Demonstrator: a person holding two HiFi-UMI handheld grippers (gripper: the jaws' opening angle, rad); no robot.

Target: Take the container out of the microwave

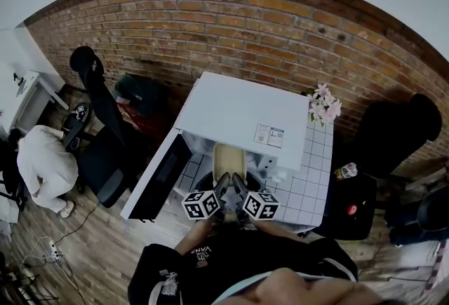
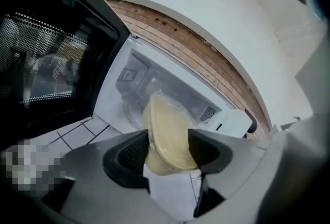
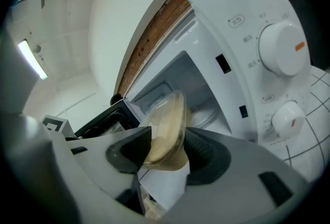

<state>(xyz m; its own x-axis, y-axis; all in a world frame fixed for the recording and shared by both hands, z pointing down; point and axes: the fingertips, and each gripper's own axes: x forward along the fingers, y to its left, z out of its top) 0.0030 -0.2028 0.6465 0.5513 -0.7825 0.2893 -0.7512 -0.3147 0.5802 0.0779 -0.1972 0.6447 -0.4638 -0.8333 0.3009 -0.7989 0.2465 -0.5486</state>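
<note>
- Head view shows the white microwave (image 1: 242, 111) on the tiled worktop (image 1: 312, 188), with its door (image 1: 161, 174) swung wide to the left. The pale container (image 1: 229, 160) is at the cavity's open mouth, held up off the worktop.
- The left gripper (image 2: 167, 150) pinches the container's near end between its dark pads. The right gripper (image 3: 166, 150) clamps the same end just beside it, so neither pair of fingers is spread free.
- The step in hand appears to be the withdrawal itself, with the container partly clear of the cavity.
- The next move likely calls for both grippers to draw back together, level, toward the worktop's front edge, then set the container down on bare tiles.
- The open door along the left and the dial panel (image 3: 281, 53) close on the right narrow the path.
- Flowers (image 1: 323, 104) sit at the back right corner, well apart. A chair (image 1: 102, 121) and a crouching person (image 1: 45, 163) are off to the left.
</note>
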